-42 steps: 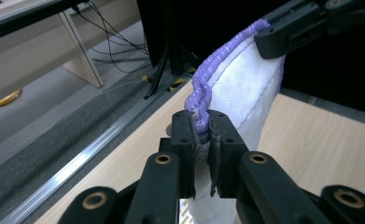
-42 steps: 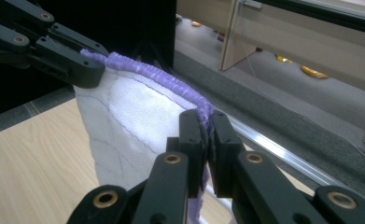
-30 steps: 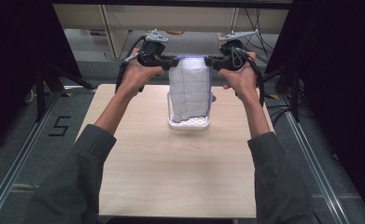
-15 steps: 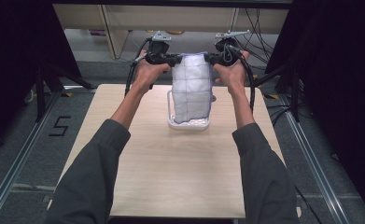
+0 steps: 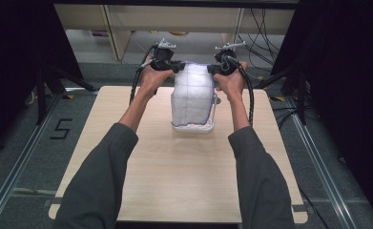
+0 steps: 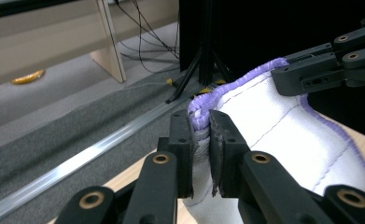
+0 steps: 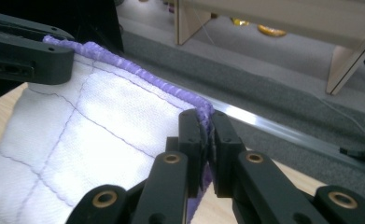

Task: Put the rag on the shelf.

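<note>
Wooden table [image 5: 174, 181] under my view, both forearms reaching to far edge. White quilted cloth [image 5: 192, 98] with purple trim hanging lifted over table's far middle, lower end draped on clear tub [image 5: 212, 125]. I see left gripper [image 5: 177, 67] pinched tight on cloth's top left corner, right gripper [image 5: 212, 69] clamped on top right corner. Top hem stretched between them.

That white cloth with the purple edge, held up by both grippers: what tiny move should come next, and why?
Probably carry the cloth toward the person and lower it flat. Left gripper and right gripper each pinch a top corner, and its bottom hem seems to rest on the table, which has bare wood nearer the person.
</note>
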Demonstrator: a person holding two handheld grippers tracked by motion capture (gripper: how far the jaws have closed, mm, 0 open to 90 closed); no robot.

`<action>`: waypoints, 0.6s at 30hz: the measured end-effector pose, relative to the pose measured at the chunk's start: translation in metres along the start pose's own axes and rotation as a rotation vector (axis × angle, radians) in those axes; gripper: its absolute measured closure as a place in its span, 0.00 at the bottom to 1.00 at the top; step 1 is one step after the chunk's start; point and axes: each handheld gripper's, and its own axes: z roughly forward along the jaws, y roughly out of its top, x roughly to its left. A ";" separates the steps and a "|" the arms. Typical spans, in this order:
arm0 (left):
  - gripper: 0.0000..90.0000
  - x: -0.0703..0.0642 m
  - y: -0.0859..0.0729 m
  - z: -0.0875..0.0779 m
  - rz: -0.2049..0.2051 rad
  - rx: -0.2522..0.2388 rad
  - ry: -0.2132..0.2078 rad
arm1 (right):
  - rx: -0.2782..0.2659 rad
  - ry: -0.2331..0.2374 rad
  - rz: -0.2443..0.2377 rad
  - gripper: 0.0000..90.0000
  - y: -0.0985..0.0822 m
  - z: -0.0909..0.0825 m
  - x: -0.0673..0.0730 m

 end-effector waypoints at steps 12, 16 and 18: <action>0.88 0.005 -0.018 0.014 -0.028 0.083 -0.005 | 0.043 0.012 0.039 0.95 -0.014 0.017 -0.003; 0.87 0.009 -0.027 0.018 -0.055 0.126 -0.026 | 0.077 0.015 0.042 0.94 -0.018 0.021 -0.004; 0.84 0.011 -0.030 0.018 -0.064 0.153 -0.014 | 0.094 0.009 0.052 0.93 -0.018 0.021 -0.003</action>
